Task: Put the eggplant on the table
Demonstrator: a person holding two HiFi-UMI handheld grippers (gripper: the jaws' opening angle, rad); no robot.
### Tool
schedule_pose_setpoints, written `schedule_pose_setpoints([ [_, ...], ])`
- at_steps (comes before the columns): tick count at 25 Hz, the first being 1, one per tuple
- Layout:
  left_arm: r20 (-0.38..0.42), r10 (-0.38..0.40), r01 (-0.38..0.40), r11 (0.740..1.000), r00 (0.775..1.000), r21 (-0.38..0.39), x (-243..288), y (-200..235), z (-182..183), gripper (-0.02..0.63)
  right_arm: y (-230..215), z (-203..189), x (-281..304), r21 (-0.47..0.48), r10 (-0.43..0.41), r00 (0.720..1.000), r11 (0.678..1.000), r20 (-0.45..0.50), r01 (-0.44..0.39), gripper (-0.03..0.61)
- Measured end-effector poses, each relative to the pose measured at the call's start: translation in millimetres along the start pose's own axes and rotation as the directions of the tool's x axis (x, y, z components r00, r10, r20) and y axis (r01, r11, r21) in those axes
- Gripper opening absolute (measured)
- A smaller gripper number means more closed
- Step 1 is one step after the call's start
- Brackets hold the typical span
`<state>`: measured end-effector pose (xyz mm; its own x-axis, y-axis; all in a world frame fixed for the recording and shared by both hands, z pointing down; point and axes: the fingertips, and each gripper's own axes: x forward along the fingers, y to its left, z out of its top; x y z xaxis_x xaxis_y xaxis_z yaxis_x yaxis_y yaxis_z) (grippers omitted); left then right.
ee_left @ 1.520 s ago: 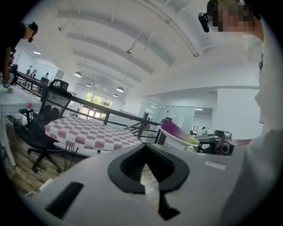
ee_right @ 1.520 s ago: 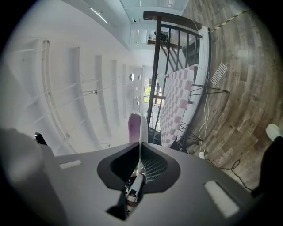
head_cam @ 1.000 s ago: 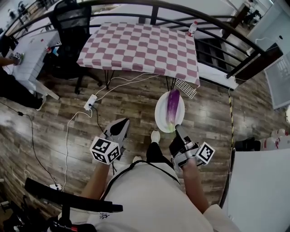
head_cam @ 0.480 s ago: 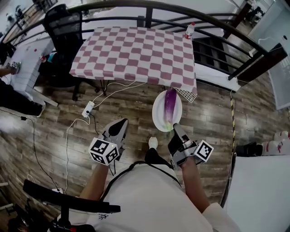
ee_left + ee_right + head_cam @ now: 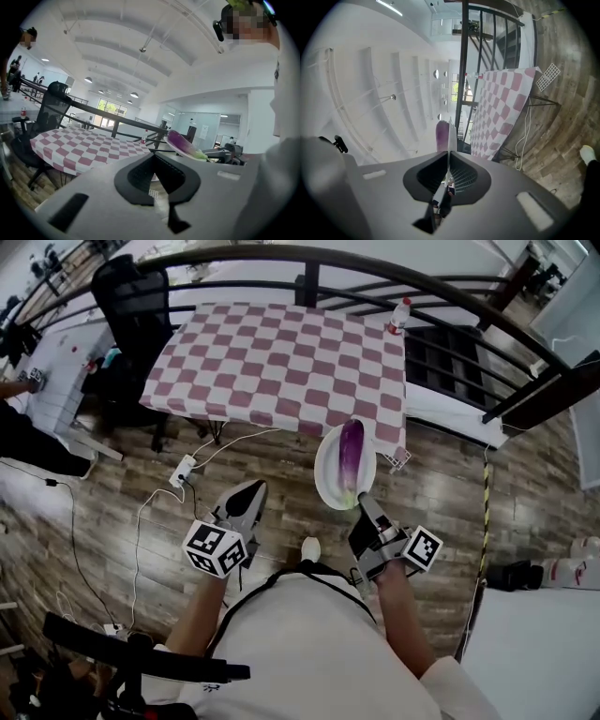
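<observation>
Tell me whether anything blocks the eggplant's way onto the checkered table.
Nothing visible does. The eggplant lies on a white plate gripped at its rim by the right tool, at the table's near edge; a bottle stands at its far corner.

Bright, even indoor light fills all three views. Ceiling lamps [image 5: 88,79] and a far window [image 5: 108,107] glow in the left gripper view, and the wooden floor [image 5: 84,521] carries pale glare patches. Edges bend strongly, corners go black, and the near foreground of both gripper views is soft
</observation>
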<state>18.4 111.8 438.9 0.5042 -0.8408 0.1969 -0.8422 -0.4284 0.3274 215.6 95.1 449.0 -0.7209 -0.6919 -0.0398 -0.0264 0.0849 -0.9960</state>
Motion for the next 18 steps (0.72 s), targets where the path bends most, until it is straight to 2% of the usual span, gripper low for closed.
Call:
schedule_pose_setpoints([
  [8, 0.011, 0.064, -0.065, 0.998, 0.998, 0.015, 46.6, 3.8, 10.4, 0.006, -13.2, 47.6, 28.4, 0.000, 0.008, 0.997, 1.000, -0.072, -0.008, 0.023],
  [18, -0.006, 0.115, -0.115, 0.993, 0.993, 0.016, 68.8, 5.5, 9.4, 0.005, -27.7, 73.1, 39.1, 0.016, -0.004, 0.993, 1.000, -0.114, 0.005, 0.023],
])
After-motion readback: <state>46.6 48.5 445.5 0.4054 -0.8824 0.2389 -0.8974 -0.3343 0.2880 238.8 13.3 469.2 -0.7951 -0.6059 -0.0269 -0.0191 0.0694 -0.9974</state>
